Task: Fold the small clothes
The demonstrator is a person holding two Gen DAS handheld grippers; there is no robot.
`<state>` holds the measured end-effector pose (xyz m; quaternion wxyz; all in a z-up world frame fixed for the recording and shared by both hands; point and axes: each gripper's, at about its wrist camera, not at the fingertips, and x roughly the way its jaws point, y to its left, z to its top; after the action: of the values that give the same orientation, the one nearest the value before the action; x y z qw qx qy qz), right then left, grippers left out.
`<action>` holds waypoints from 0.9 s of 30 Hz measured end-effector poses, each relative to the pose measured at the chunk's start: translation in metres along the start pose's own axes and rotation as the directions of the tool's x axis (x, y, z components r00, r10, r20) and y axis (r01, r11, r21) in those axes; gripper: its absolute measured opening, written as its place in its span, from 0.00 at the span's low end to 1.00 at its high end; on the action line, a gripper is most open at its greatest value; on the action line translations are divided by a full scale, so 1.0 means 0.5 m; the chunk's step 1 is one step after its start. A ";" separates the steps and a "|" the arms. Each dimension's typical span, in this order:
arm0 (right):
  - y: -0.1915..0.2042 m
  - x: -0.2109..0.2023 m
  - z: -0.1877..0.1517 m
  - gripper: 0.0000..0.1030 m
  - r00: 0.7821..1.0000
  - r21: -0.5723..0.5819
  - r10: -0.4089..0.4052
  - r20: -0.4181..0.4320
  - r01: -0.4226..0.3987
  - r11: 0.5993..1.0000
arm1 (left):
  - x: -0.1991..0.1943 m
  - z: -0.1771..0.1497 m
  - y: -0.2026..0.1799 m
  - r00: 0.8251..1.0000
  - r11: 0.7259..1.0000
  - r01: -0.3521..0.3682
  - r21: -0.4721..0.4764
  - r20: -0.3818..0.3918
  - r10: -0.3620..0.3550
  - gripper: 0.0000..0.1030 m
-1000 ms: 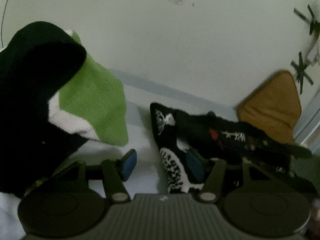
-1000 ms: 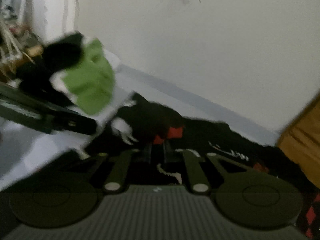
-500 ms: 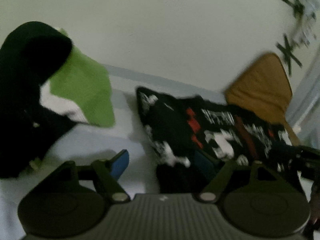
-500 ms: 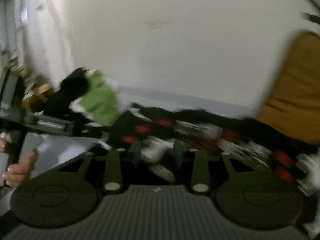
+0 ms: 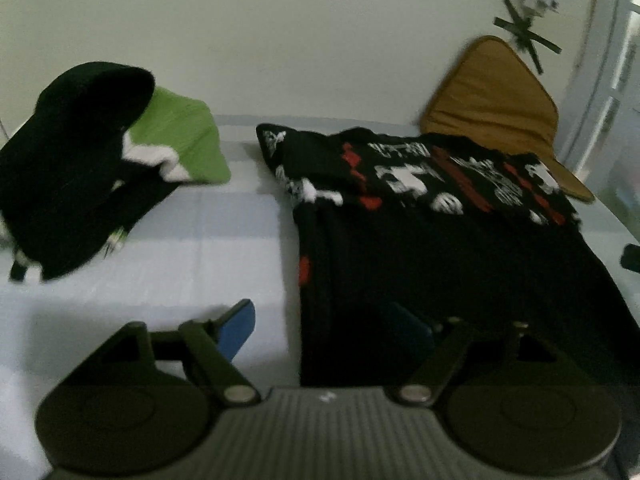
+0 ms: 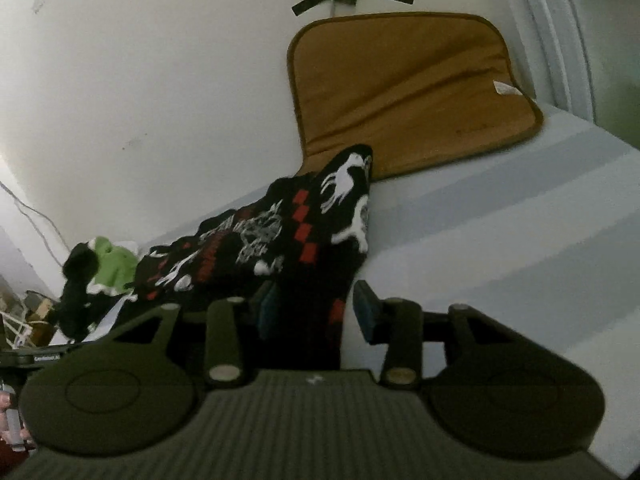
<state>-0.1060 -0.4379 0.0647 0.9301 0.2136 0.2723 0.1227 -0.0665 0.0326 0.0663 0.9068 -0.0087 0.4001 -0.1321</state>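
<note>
A black garment with white and red prints (image 5: 432, 216) lies spread on the pale striped bed (image 5: 208, 248); it also shows in the right wrist view (image 6: 280, 248). My left gripper (image 5: 324, 326) is open at the garment's near left edge, its left pad (image 5: 238, 326) over bare sheet, its right pad over the dark cloth. My right gripper (image 6: 316, 312) is open, its jaws astride the garment's near right edge, not closed on it.
A pile of black, green and white clothes (image 5: 92, 160) lies at the left (image 6: 100, 272). A mustard-brown cushion (image 6: 408, 92) leans on the white wall at the back right (image 5: 492, 96). Bare sheet (image 6: 500, 232) lies right of the garment.
The garment was bunched and lifted; now it lies spread flat. My right gripper has opened and let go of the cloth, and swung toward the cushion side. My left gripper pulled back.
</note>
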 end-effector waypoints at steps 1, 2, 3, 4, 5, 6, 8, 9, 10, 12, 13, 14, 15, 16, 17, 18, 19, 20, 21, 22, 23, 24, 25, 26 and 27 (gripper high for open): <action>0.000 -0.006 -0.004 0.44 1.000 0.002 0.007 -0.005 -0.007 1.000 | -0.015 -0.012 -0.003 1.000 1.000 0.005 0.002 0.000 -0.005 0.76; 0.005 -0.015 -0.017 0.44 1.000 0.005 0.019 -0.010 -0.019 1.000 | -0.031 -0.026 -0.005 1.000 1.000 0.013 0.002 -0.001 -0.013 0.76; 0.008 -0.022 -0.027 0.44 0.999 0.005 0.035 -0.018 -0.035 0.999 | -0.047 -0.041 -0.006 1.000 1.000 0.024 -0.001 -0.003 -0.024 0.76; 0.011 -0.029 -0.037 0.44 0.998 0.004 0.049 -0.026 -0.049 0.999 | -0.061 -0.055 -0.005 0.999 0.999 0.033 -0.006 -0.006 -0.034 0.76; 0.014 -0.023 -0.044 0.44 0.997 -0.004 0.062 -0.039 -0.062 0.998 | -0.075 -0.070 -0.004 0.999 0.999 0.041 -0.013 -0.011 -0.042 0.76; 0.021 -0.029 -0.058 0.44 0.996 -0.015 0.070 -0.055 -0.071 0.997 | -0.087 -0.086 -0.002 0.999 0.999 0.047 -0.021 -0.018 -0.047 0.76; 0.029 -0.030 -0.086 0.45 0.990 -0.031 0.087 -0.114 -0.091 0.995 | -0.107 -0.119 0.000 0.998 0.998 0.054 -0.039 -0.033 -0.055 0.75; 0.035 -0.027 -0.099 0.44 0.987 -0.047 0.086 -0.138 -0.093 0.995 | -0.115 -0.135 0.000 0.998 0.998 0.052 -0.038 -0.043 -0.054 0.73; 0.046 -0.038 -0.112 0.44 0.992 -0.085 0.070 -0.109 -0.079 0.993 | -0.126 -0.147 -0.004 0.999 0.999 0.036 -0.019 -0.035 -0.037 0.73; 0.058 -0.060 -0.122 0.45 0.992 -0.119 0.053 -0.113 -0.066 0.991 | -0.145 -0.168 -0.009 0.999 1.000 0.007 0.011 -0.050 -0.006 0.71; 0.059 -0.077 -0.122 0.45 0.992 -0.109 0.065 -0.112 -0.077 0.991 | -0.156 -0.174 -0.007 0.998 1.000 0.006 0.013 -0.062 -0.006 0.71; 0.058 -0.095 -0.124 0.45 0.991 -0.096 0.086 -0.107 -0.096 0.991 | -0.167 -0.178 -0.003 0.997 1.000 0.013 0.008 -0.075 -0.012 0.71; 0.057 -0.120 -0.125 0.45 0.990 -0.092 0.102 -0.098 -0.111 0.990 | -0.178 -0.182 0.001 0.996 1.000 0.019 -0.001 -0.084 -0.019 0.71; 0.059 -0.138 -0.129 0.45 0.990 -0.099 0.104 -0.091 -0.113 0.989 | -0.190 -0.185 0.007 0.995 1.000 0.026 -0.013 -0.091 -0.027 0.72; 0.060 -0.161 -0.133 0.45 0.992 -0.112 0.098 -0.082 -0.107 0.988 | -0.201 -0.188 0.011 0.995 0.999 0.032 -0.025 -0.097 -0.035 0.72; 0.059 -0.188 -0.138 0.45 0.993 -0.124 0.089 -0.073 -0.098 0.987 | -0.212 -0.191 0.016 0.993 0.998 0.043 -0.040 -0.105 -0.047 0.72; 0.059 -0.209 -0.145 0.45 0.994 -0.131 0.080 -0.069 -0.088 0.987 | -0.222 -0.194 0.020 0.992 0.997 0.056 -0.053 -0.112 -0.061 0.72; 0.058 -0.226 -0.149 0.45 0.995 -0.135 0.068 -0.067 -0.077 0.988 | -0.230 -0.198 0.024 0.990 0.995 0.070 -0.065 -0.119 -0.077 0.73; 0.053 -0.248 -0.154 0.45 0.996 -0.138 0.055 -0.064 -0.064 0.988 | -0.235 -0.202 0.026 0.988 0.994 0.081 -0.075 -0.127 -0.090 0.73; 0.047 -0.267 -0.158 0.45 0.997 -0.138 0.046 -0.062 -0.054 0.989 | -0.236 -0.205 0.024 0.986 0.993 0.089 -0.081 -0.137 -0.099 0.73; 0.042 -0.284 -0.162 0.45 0.997 -0.139 0.037 -0.063 -0.046 0.989 | -0.234 -0.207 0.021 0.983 0.992 0.096 -0.081 -0.148 -0.107 0.73; 0.036 -0.300 -0.167 0.45 0.997 -0.141 0.030 -0.065 -0.039 0.989 | -0.230 -0.210 0.015 0.981 0.992 0.099 -0.075 -0.161 -0.110 0.73; 0.033 -0.308 -0.172 0.45 0.997 -0.141 0.029 -0.070 -0.038 0.989 | -0.224 -0.213 0.007 0.979 0.993 0.097 -0.065 -0.174 -0.107 0.73; 0.030 -0.312 -0.178 0.45 0.996 -0.141 0.033 -0.084 -0.045 0.989 | -0.219 -0.216 -0.003 0.979 0.995 0.090 -0.043 -0.181 -0.096 0.74; 0.030 -0.309 -0.185 0.45 0.994 -0.142 0.039 -0.099 -0.053 0.988 | -0.219 -0.219 -0.013 0.981 0.997 0.079 -0.016 -0.179 -0.080 0.74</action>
<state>-0.2863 -0.4472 0.0716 0.9259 0.1457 0.3020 0.1738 -0.2184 0.0630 0.0718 0.8610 -0.0170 0.4802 -0.1667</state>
